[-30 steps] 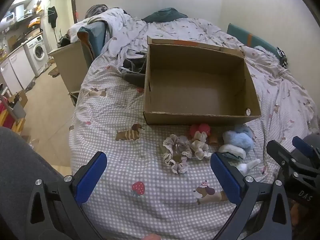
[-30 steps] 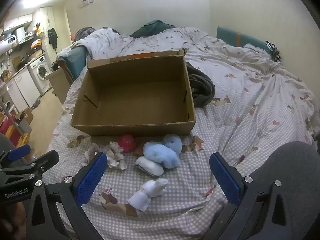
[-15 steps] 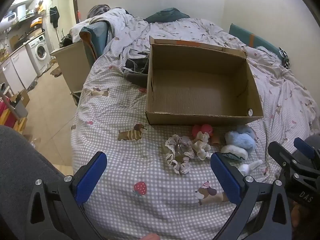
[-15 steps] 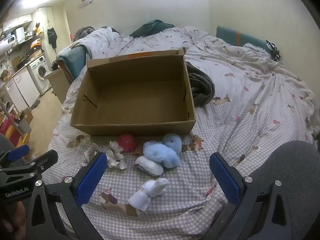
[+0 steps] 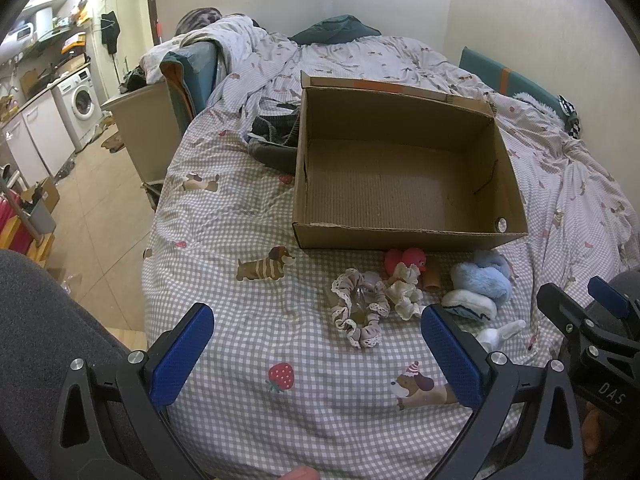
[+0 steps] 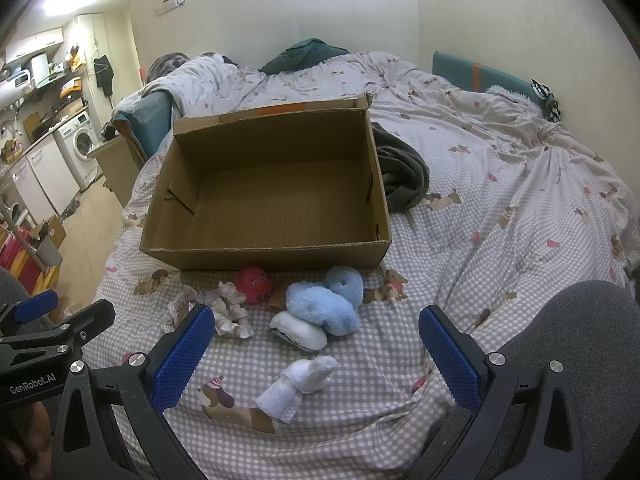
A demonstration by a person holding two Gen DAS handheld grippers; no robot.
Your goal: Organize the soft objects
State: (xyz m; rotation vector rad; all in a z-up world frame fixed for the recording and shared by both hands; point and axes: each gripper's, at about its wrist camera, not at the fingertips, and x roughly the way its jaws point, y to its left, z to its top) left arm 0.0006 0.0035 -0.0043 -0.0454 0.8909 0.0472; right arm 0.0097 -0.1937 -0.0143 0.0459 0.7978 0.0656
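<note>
Both the left gripper [image 5: 316, 344] and right gripper [image 6: 312, 344] hang wide open and empty short of the soft objects [image 6: 320, 312] heaped just before the empty cardboard box [image 6: 264, 248], where tangled scrunchies [image 5: 360, 308] risk snagging together on pickup.

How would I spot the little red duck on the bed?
Find the open cardboard box on the checked bedspread. Small soft things lie along its near wall; the red duck sits closest to it, between the cream scrunchie and the blue fluffy slippers, the only red one.
</note>
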